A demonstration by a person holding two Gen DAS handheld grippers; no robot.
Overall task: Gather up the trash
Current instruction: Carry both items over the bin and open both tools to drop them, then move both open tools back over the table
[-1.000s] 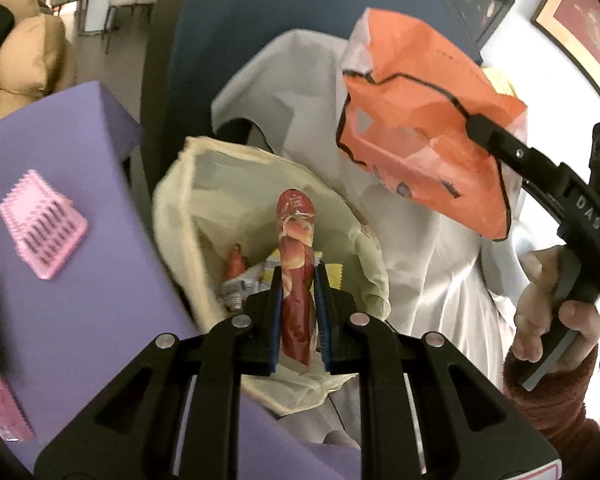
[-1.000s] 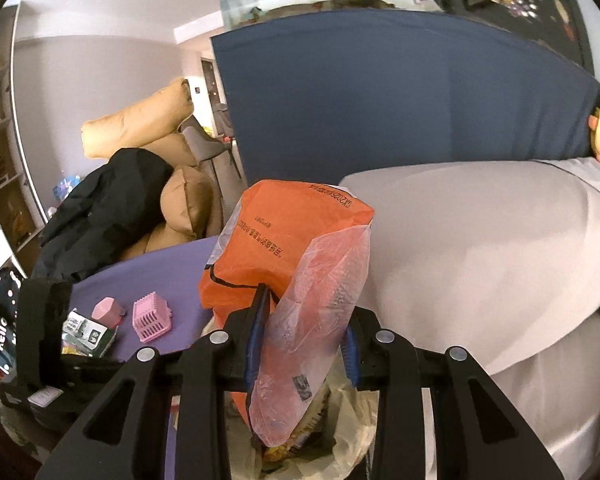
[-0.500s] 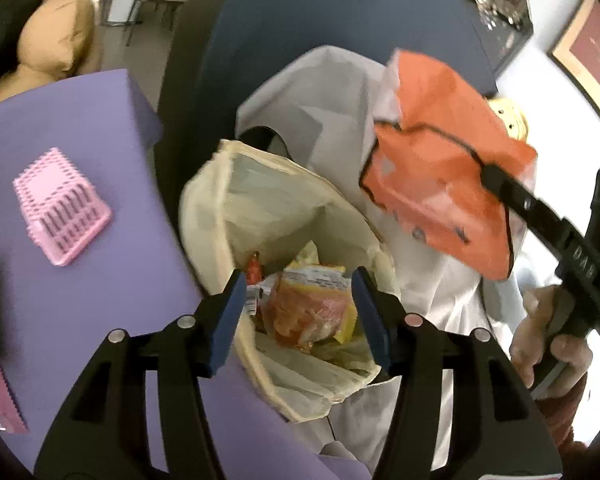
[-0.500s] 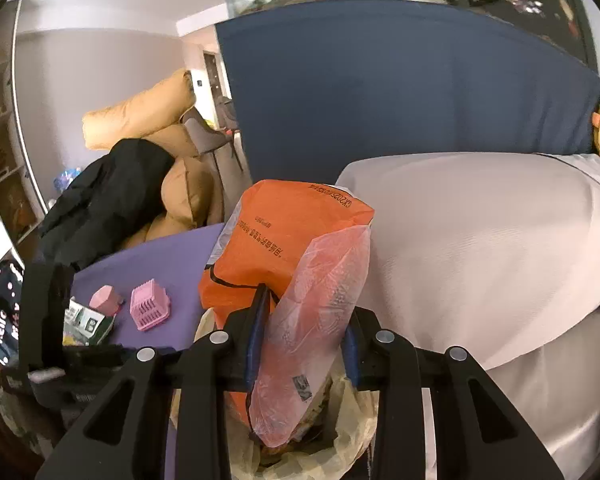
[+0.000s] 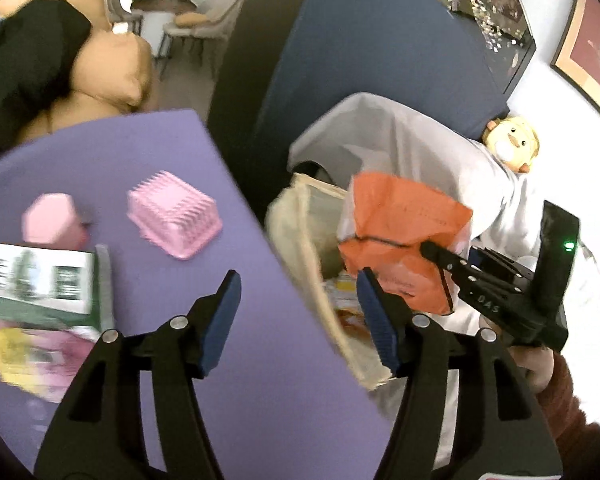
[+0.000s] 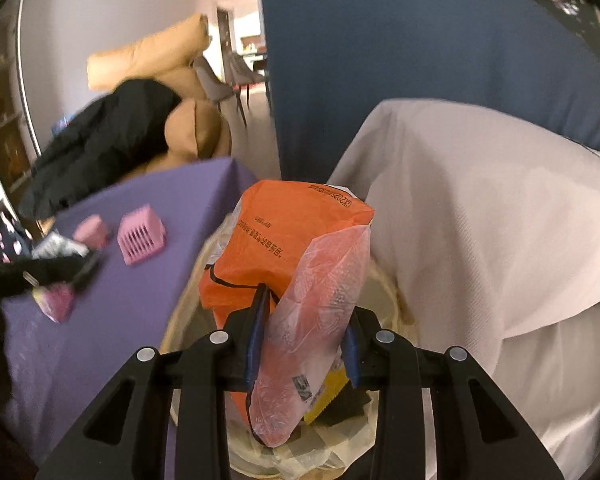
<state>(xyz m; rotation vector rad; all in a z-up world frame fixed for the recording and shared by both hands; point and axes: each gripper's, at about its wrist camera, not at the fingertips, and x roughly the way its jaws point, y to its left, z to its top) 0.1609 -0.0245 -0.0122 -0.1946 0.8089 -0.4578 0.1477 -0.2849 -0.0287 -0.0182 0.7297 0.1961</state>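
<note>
A cream trash bag (image 5: 296,216) hangs open beside the purple table (image 5: 140,152), with wrappers (image 5: 346,286) inside it. My left gripper (image 5: 298,280) hovers over the table edge next to the bag; its jaws are opening and nothing is between them. My right gripper (image 6: 306,308) is shut on an orange plastic bag (image 6: 284,240) with a clear side, held just above the trash bag's rim (image 6: 184,312). In the left wrist view the same orange bag (image 5: 400,232) hangs over the trash bag's mouth from the right gripper (image 5: 432,250).
On the table lie a pink basket (image 5: 176,216), a pink tub (image 5: 48,224), a green and white box (image 5: 36,280) and a yellow-pink packet (image 5: 24,356). A white-draped seat (image 6: 480,220) and a plush toy (image 5: 512,142) flank the bag's right. A blue panel (image 6: 380,60) stands behind.
My left gripper let go of the red wrapper into the trash bag, opened wide and swung left over the table. My right gripper sank with the orange bag toward the trash bag.
</note>
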